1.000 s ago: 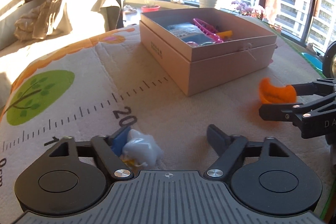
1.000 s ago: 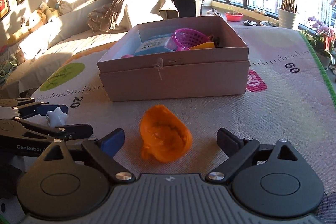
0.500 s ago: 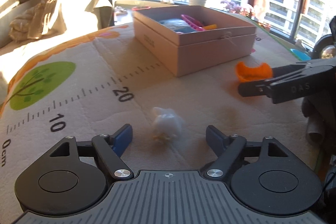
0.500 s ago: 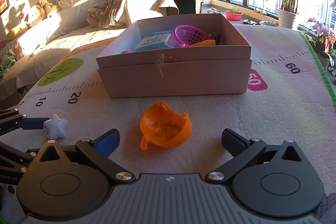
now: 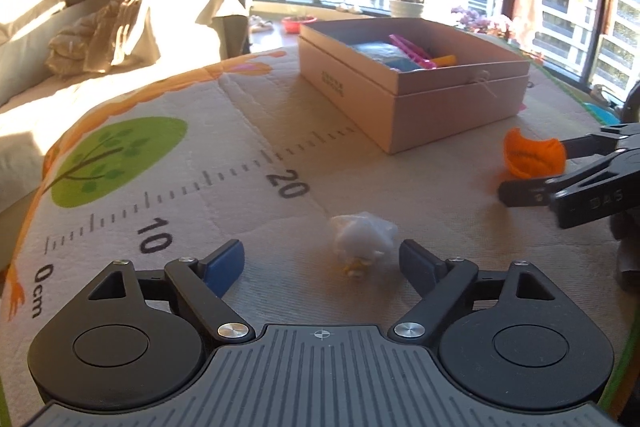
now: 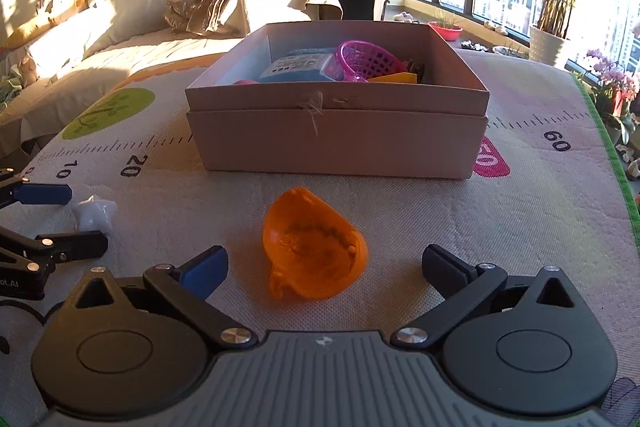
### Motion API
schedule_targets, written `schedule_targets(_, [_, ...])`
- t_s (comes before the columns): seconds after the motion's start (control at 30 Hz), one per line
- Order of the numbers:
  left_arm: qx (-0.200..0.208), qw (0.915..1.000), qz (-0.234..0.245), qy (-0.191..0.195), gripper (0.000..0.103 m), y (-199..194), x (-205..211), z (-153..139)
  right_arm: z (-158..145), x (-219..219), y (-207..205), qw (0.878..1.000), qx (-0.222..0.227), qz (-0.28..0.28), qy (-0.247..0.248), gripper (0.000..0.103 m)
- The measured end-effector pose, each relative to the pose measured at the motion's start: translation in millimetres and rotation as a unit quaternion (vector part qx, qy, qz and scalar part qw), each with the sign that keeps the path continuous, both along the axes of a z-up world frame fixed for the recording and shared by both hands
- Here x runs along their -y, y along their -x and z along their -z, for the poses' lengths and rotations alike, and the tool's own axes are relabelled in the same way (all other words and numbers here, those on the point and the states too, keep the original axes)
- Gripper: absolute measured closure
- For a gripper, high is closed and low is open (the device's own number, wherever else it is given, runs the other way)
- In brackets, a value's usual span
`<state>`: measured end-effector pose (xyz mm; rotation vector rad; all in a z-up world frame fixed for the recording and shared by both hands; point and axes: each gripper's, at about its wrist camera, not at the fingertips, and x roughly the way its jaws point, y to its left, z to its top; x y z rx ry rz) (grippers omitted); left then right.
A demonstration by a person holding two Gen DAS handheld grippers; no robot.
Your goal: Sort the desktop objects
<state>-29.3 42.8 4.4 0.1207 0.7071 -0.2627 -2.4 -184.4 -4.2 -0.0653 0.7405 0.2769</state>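
Sunlit play mat [image 5: 120, 99], open box [image 6: 336, 143] at twelve o'clock.
The left gripper [image 5: 322, 263], jaws just widened, is backed off the white star [image 5: 362, 237]; right gripper [image 6: 324, 269] spread around the orange shell [image 6: 314, 255], ungripped.

White star toy [image 5: 362, 237] & orange cup [image 6: 314, 253] on its side, both on mat nr open box [image 6: 338, 131].
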Motion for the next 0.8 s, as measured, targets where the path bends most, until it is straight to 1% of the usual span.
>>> schedule_targets(0.07, [0.004, 0.9998, 0.017, 0.003, 0.026, 1, 6, -1, 0, -3, 0, 1.000, 0.001, -0.003, 0.010, 0.000])
schedule_targets(0.1, [0.005, 0.9997, 0.023, 0.003, 0.029, 1, 9, -2, 0, -3, 0, 1.000, 0.001, -0.004, 0.010, 0.000])
schedule_targets(0.13, [0.004, 0.9996, 0.028, 0.003, 0.034, 0, 13, -2, 0, -2, 1, 1.000, 0.001, -0.004, 0.008, 0.000])
schedule_targets(0.2, [0.004, 0.9995, 0.030, 0.000, 0.040, -3, 18, -1, 0, -1, 1, 1.000, 0.002, -0.003, 0.005, 0.000])
schedule_targets(0.27, [0.004, 0.9996, 0.027, -0.003, 0.052, -5, 20, 0, -1, -2, 3, 1.000, 0.007, 0.001, 0.009, 0.000])
schedule_targets(0.33, [0.003, 0.9996, 0.026, 0.000, 0.059, -4, 19, -2, -4, -4, 8, 0.999, 0.028, 0.003, 0.020, 0.001])
schedule_targets(0.37, [0.002, 0.9996, 0.027, 0.002, 0.061, -4, 18, -3, -7, -6, 11, 0.999, 0.042, -0.004, 0.026, 0.004])
schedule_targets(0.4, [0.000, 0.9996, 0.027, 0.004, 0.061, -3, 17, -4, -10, -8, 14, 0.998, 0.053, -0.011, 0.031, 0.010])
schedule_targets(0.47, [-0.003, 0.9996, 0.026, 0.007, 0.061, -1, 15, -6, -16, -10, 16, 0.997, 0.067, -0.020, 0.037, 0.015])
schedule_targets(0.53, [-0.001, 0.9997, 0.025, 0.007, 0.061, 1, 15, -8, -18, -11, 10, 0.997, 0.059, -0.028, 0.039, 0.023])
schedule_targets(0.57, [0.000, 0.9997, 0.025, 0.006, 0.061, 1, 15, -9, -17, -12, 6, 0.997, 0.051, -0.030, 0.044, 0.035])
schedule_targets(0.6, [0.002, 0.9997, 0.026, 0.005, 0.061, 2, 16, -10, -16, -13, 2, 0.997, 0.042, -0.030, 0.050, 0.049])
schedule_targets(0.63, [0.003, 0.9996, 0.026, 0.004, 0.061, 3, 16, -12, -15, -12, 0, 0.998, 0.029, -0.033, 0.053, 0.054])
schedule_targets(0.7, [0.006, 0.9996, 0.028, 0.003, 0.061, 5, 17, -15, -17, -9, -1, 0.998, 0.020, -0.033, 0.046, 0.054])
schedule_targets(0.8, [0.008, 0.9995, 0.031, 0.002, 0.061, 7, 20, -19, -24, -1, 5, 0.999, 0.021, -0.036, 0.034, 0.054])
